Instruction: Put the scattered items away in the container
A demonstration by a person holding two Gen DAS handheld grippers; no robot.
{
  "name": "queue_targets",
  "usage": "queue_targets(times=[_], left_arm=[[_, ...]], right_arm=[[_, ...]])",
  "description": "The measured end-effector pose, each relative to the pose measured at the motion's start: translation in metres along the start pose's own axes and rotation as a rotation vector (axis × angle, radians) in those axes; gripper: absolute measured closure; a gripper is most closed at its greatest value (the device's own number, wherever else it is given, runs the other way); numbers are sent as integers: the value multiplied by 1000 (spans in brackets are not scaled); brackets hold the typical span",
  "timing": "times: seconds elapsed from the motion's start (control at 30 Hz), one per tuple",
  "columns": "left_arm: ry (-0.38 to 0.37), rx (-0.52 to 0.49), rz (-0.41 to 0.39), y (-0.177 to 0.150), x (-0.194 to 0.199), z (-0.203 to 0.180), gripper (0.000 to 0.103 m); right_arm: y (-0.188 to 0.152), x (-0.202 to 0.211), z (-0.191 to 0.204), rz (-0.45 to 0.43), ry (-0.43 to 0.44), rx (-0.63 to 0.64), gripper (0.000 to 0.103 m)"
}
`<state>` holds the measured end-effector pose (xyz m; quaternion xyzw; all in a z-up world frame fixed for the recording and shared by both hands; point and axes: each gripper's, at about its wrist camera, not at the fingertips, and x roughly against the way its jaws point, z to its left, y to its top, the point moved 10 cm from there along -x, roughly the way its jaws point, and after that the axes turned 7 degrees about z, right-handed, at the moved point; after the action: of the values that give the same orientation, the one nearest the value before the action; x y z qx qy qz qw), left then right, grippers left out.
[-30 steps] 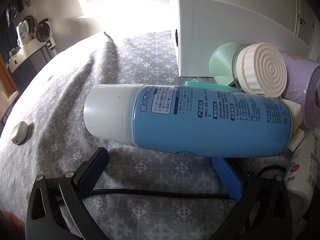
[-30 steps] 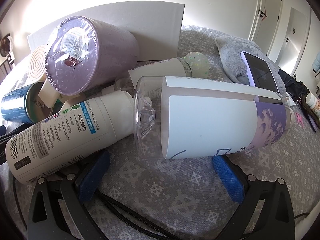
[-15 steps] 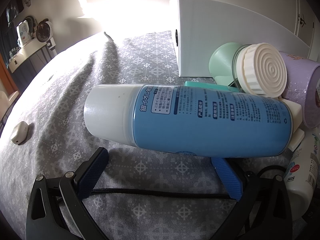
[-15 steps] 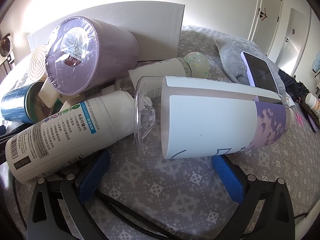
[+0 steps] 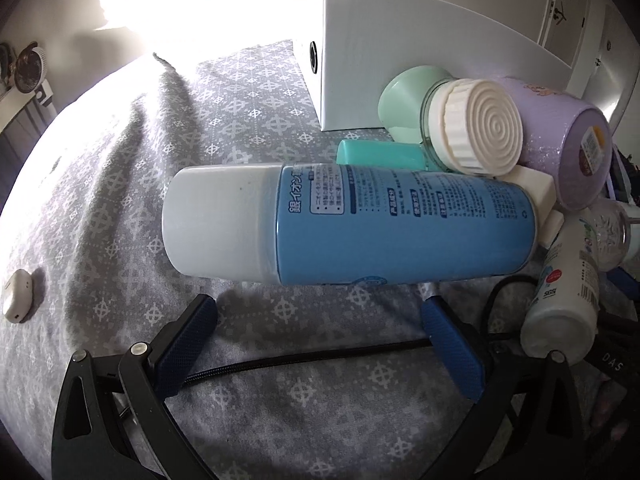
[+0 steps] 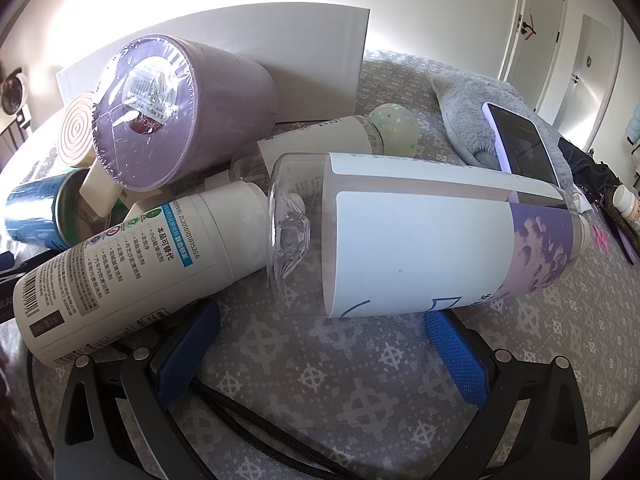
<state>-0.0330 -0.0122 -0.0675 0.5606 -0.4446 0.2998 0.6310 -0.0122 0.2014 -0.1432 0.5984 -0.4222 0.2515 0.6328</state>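
A blue spray can [image 5: 384, 224] with a white cap lies on its side on the grey patterned bedspread, just beyond my open left gripper [image 5: 320, 312]. Behind it sit a ribbed white lid [image 5: 484, 128], a mint-green jar [image 5: 408, 100] and a purple cup [image 5: 572, 148]. In the right wrist view a clear bottle [image 6: 420, 236] with a white-and-purple label lies just ahead of my open right gripper [image 6: 324, 320]. A white spray bottle [image 6: 120, 276] lies at its left, touching the left finger. The white box [image 6: 224, 40] stands behind the pile.
A grey plush [image 6: 476, 112] with a phone [image 6: 520, 140] on it lies at the right. A small white object [image 5: 18, 296] rests at the far left of the bedspread. Black cables [image 5: 304, 358] run under both grippers. Doors [image 6: 536, 40] stand behind.
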Motion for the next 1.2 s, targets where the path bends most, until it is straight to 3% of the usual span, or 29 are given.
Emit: queue_targets(times=[0.07,0.2,0.37,0.43,0.53,0.63,0.7,0.77,0.9,1.0,1.13,1.2], left_arm=[[-21,14,-4,-1,10,8,0],[-26,31,-112,9,40,20,0],[158,-368,-105,20,41,-13,0],[198,-522,-90,24,33,-28,0],[214,-703,-38,33,13,-44,0],[188,-812,39,35,-10,-55,0],[151,-834,52,40,-14,-59,1],[84,-822,90,35,-18,-63,14],[82,-819,83,28,-9,-65,32],[14,-824,107,16,6,-72,43],[-123,-785,120,7,28,-80,50],[-156,-763,116,9,37,-81,51]], right_arm=[[-1,1,1,0,3,2,0],[2,-1,0,0,2,3,0],[1,0,0,0,1,3,0],[1,-1,0,0,2,3,0],[2,0,0,-1,1,3,0],[1,0,0,-1,1,3,0],[1,0,0,0,1,3,0],[1,-1,0,-1,1,3,0],[2,-2,-1,-1,1,3,0],[2,-2,-1,-1,1,4,0],[2,-2,-1,-1,1,3,0],[2,-2,-1,-1,1,3,0]])
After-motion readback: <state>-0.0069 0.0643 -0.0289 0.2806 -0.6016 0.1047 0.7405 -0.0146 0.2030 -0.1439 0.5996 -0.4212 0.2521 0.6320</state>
